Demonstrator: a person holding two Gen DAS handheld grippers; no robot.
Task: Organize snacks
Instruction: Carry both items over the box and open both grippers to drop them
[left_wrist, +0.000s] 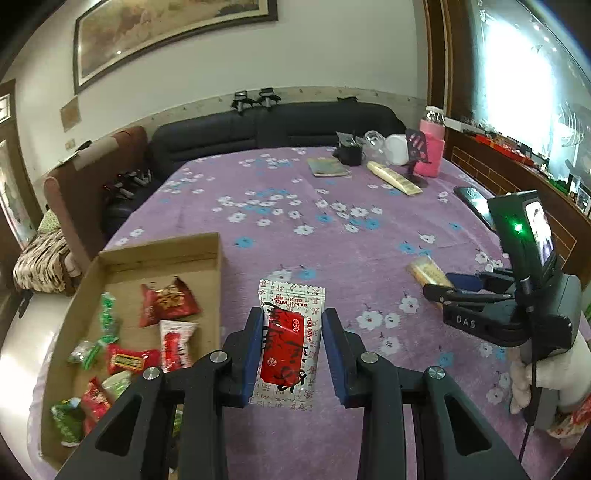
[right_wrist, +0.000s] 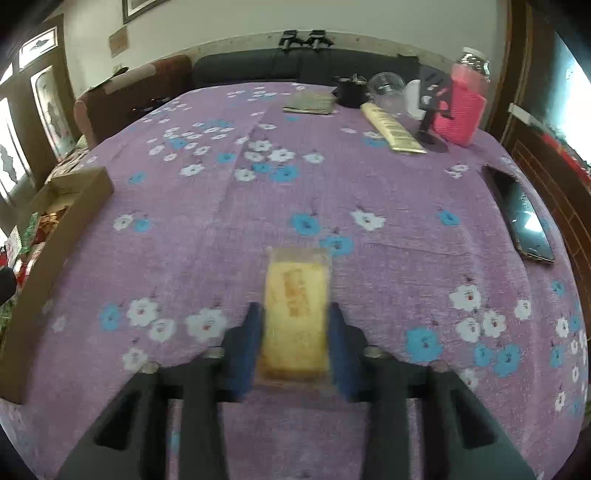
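Note:
A red and white snack packet (left_wrist: 290, 341) lies on the purple flowered tablecloth between the pads of my left gripper (left_wrist: 293, 314); the jaws stand close on both sides, and I cannot tell if they press it. A cardboard box (left_wrist: 212, 254) at the left holds several red, green and white snacks. My right gripper (right_wrist: 295, 310) stands around a yellow cake bar (right_wrist: 295, 314) in clear wrap, its pads at the bar's sides; the view is blurred. The right gripper (left_wrist: 439, 286) and the bar (left_wrist: 428, 271) also show in the left wrist view.
A phone (right_wrist: 521, 214) lies at the right table edge. At the far side stand a pink jar (right_wrist: 460, 107), a black stand, a clear cup, a long cream packet (right_wrist: 391, 127) and a flat booklet (right_wrist: 308, 103). A dark sofa lies beyond.

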